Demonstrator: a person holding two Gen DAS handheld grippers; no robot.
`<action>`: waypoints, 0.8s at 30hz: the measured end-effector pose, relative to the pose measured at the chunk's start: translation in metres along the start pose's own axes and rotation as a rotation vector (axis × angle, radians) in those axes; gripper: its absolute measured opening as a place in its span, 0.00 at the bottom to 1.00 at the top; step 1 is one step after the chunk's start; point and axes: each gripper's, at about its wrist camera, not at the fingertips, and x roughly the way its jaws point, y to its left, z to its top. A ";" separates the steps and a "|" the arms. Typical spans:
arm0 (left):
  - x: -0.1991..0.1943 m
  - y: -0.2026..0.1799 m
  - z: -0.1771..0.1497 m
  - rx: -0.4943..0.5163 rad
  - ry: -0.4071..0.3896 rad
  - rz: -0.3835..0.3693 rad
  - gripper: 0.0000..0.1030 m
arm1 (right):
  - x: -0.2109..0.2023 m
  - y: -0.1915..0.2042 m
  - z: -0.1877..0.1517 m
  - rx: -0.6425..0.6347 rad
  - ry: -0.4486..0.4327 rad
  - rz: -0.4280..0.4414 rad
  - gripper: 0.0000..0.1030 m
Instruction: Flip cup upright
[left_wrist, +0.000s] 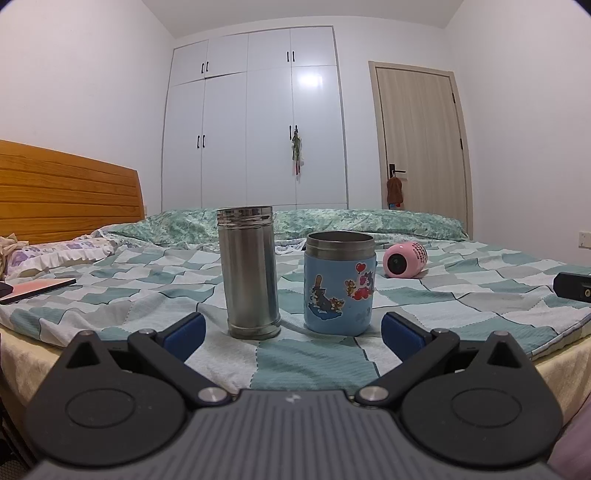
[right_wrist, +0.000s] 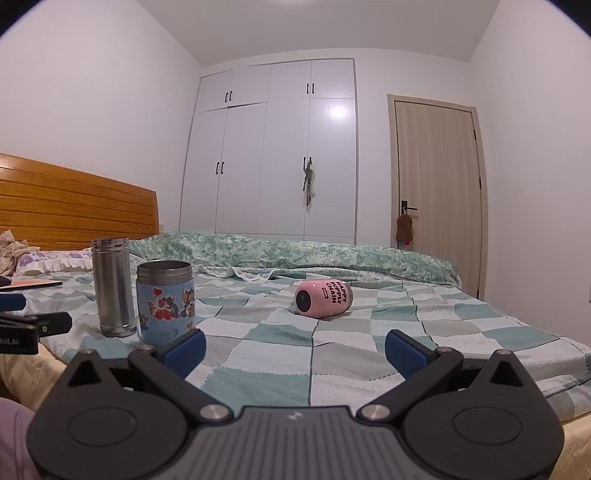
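Bed w/ teal-grey-white checkered cotton sheet (right_wrist: 332, 339) fills both views; near edge of sheet runs just ahead of both grippers, cream underlayer showing below it. Rolled green floral quilt (right_wrist: 295, 254) lines the far edge, orange wooden slatted headboard (left_wrist: 66, 188) on the left side. Tall bare stainless-steel cylinder flask (left_wrist: 252, 273) stands upright near the front edge, mouth up; just beside it on its right, apart by a narrow gap, short blue cartoon-sticker cup w/ steel rim (left_wrist: 339, 284) also upright, open top. Task item: small pink cup w/ black "HAPPY SUPPLY CHAIN" print (right_wrist: 324, 298) lies on its side mid-bed, well apart from the other two, round end facing cam, lots of bare sheet all around it. Left gripper (left_wrist: 293, 328) blue pads spread wide, released, grasping nothing, low at front edge facing flask + blue cup. Right gripper (right_wrist: 295, 349) likewise spread wide, nothing between pads, aimed at open sheet w/ pink cup straight ahead; unobstructed lane between. Flat pink-and-black notebook-like item (left_wrist: 37, 288) at far left of sheet near pillow.
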 end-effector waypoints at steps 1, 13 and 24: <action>0.000 0.000 0.000 0.000 0.000 0.000 1.00 | 0.000 0.000 0.000 0.000 0.000 0.000 1.00; 0.000 -0.001 0.000 0.000 -0.003 -0.003 1.00 | 0.000 0.001 0.000 -0.005 0.002 0.001 1.00; 0.000 -0.001 0.000 -0.002 -0.005 -0.010 1.00 | 0.000 0.001 0.000 -0.007 0.003 0.003 1.00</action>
